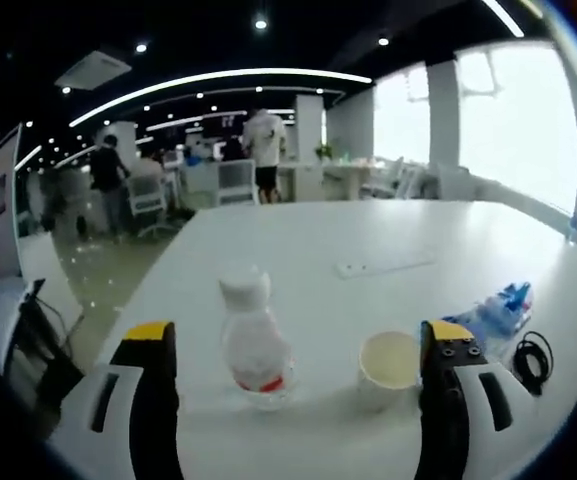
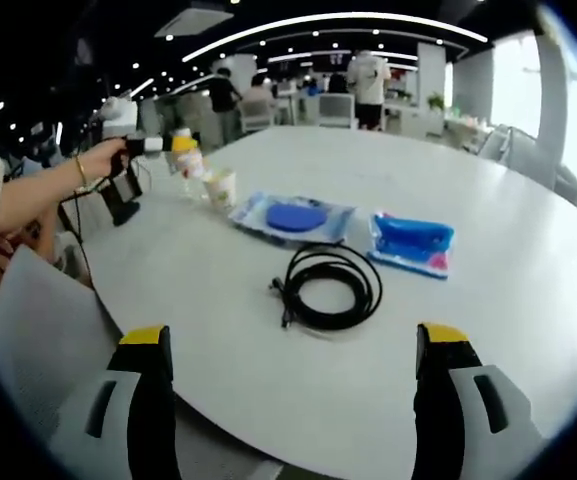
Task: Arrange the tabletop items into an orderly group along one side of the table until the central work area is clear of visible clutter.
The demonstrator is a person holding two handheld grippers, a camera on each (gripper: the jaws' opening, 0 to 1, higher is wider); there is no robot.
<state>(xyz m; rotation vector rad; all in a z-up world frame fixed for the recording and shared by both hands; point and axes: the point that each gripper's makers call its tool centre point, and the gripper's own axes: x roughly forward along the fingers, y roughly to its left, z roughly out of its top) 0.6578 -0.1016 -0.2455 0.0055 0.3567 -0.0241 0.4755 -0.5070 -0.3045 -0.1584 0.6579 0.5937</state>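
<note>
In the left gripper view my left gripper is open wide. A small clear bottle with a white cap and red label stands upright on the white table between its jaws, touching neither. A cream paper cup stands beside the right jaw. In the right gripper view my right gripper is open above the table's near edge, with a coiled black cable just ahead of it. Beyond the cable lie a clear packet with a blue disc and a blue and pink packet. Far left, a hand holds the left gripper at the bottle and cup.
A white strip lies further along the table. The blue packets and cable lie to the right. An office with chairs and standing people lies beyond the table. A person's arm reaches in from the left.
</note>
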